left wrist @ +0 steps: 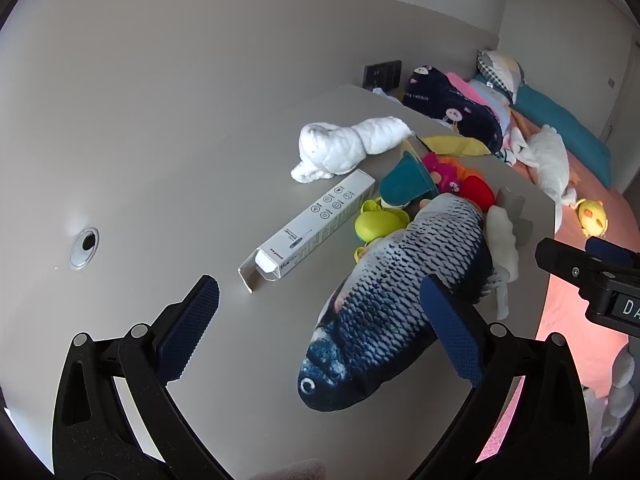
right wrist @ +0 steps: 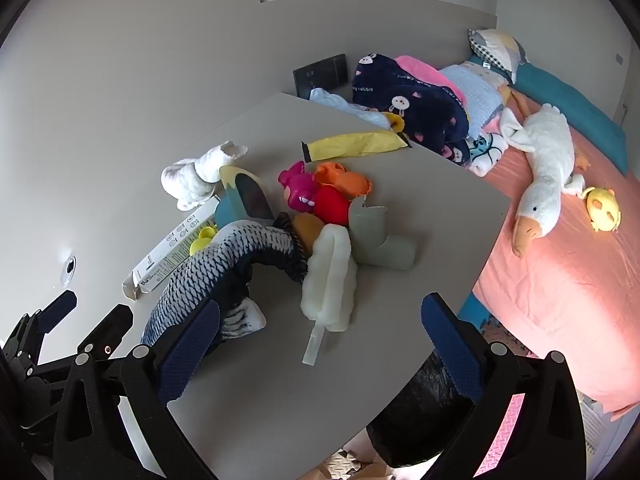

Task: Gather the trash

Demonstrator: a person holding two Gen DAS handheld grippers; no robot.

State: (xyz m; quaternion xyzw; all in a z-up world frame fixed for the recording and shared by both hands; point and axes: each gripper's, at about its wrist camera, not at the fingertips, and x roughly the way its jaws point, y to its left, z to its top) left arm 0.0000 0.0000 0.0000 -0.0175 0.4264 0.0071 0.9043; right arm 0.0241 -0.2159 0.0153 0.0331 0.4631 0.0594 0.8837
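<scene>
While both my grippers hang tilted down over the grey tabletop, the stock reads as follows, all places taken from the blue-and-white scaled plush fish.

Left gripper: fingers spread wide, nothing pinched; the fish's head end lies between them without touching either blue pad.

Right gripper: fingers likewise spread wide, empty; the fish's fin sits just beside the left pad.

Long white printed cardboard box, one end flap open: lying flat just left of the fish, apart from both grippers.

Rolled white quilted cloth: beyond the fish, past the box's far end.

Teal plastic cup-shaped toy: at the fish's tail end.

Lime-yellow plastic toy: touching the fish's left flank, between it and the box.

Pink, orange and red soft toys: heaped just beyond the tail.

Cream fluffy duster head on a translucent handle: right of the fish, touching its curled tail.

Grey-green boot-shaped piece: right of the duster.

Crumpled yellow wrapper with black ends: farthest from the fish, near the table's far edge.
</scene>
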